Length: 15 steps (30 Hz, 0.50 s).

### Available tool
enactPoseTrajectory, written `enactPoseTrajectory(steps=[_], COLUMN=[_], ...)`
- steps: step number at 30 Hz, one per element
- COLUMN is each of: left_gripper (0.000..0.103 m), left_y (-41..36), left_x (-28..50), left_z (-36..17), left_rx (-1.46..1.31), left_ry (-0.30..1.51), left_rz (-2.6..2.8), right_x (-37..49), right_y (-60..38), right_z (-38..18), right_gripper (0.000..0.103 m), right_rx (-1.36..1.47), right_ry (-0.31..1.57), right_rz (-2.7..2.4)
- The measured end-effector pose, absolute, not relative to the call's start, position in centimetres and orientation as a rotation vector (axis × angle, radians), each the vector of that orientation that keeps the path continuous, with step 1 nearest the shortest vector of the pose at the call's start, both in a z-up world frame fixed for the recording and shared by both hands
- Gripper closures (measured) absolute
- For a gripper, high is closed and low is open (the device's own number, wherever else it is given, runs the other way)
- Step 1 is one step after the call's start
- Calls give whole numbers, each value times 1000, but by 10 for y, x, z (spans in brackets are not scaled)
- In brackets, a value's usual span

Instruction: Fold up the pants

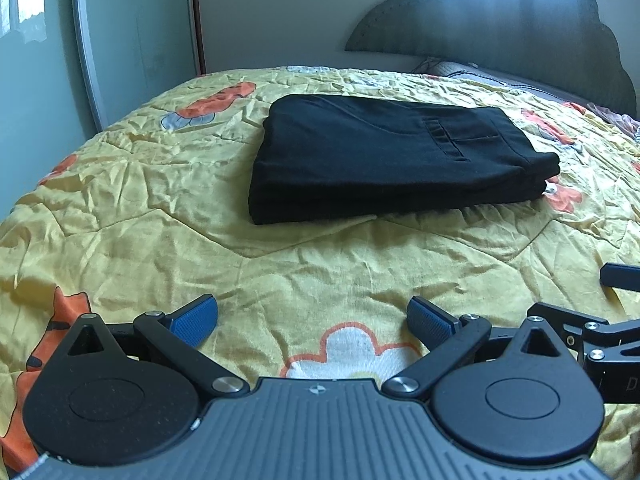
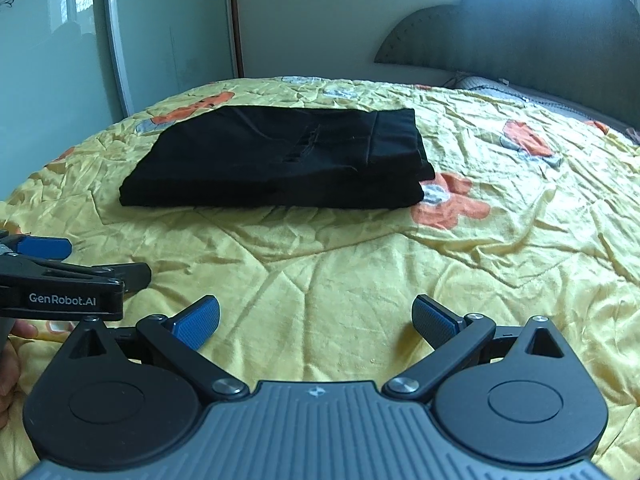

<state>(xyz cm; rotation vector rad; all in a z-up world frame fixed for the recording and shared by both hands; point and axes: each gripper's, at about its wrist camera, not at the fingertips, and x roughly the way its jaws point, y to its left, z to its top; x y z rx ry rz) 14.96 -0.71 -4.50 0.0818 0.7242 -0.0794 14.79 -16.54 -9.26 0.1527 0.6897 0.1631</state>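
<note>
The black pants point(image 1: 384, 156) are lying folded into a compact stack on the bed's yellow flowered quilt point(image 1: 160, 200), near the dark headboard point(image 1: 520, 32). The left tool point(image 1: 312, 320) and right tool point(image 2: 316, 320) are hovering side by side over the quilt, well short of the pants, both spread wide and gripping nothing.

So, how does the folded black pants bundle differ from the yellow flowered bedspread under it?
The folded black pants bundle is plain, dark and smooth; the yellow flowered bedspread is bright, patterned and creased. The pants form a compact stack of layers; the bedspread lies spread in one layer. Both are fabric, and neither open gripper touches either.
</note>
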Motion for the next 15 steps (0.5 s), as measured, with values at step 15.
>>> enactPoseTrajectory(steps=[15], left_gripper=[1], left_y=[-8], left_x=[150], left_z=[-47], left_rx=[78], left_ry=[714], left_rz=[-75], right_x=[147], right_y=[-164], right_z=[-99], right_gripper=[0], right_rx=[141], right_ry=[690], right_rz=[169])
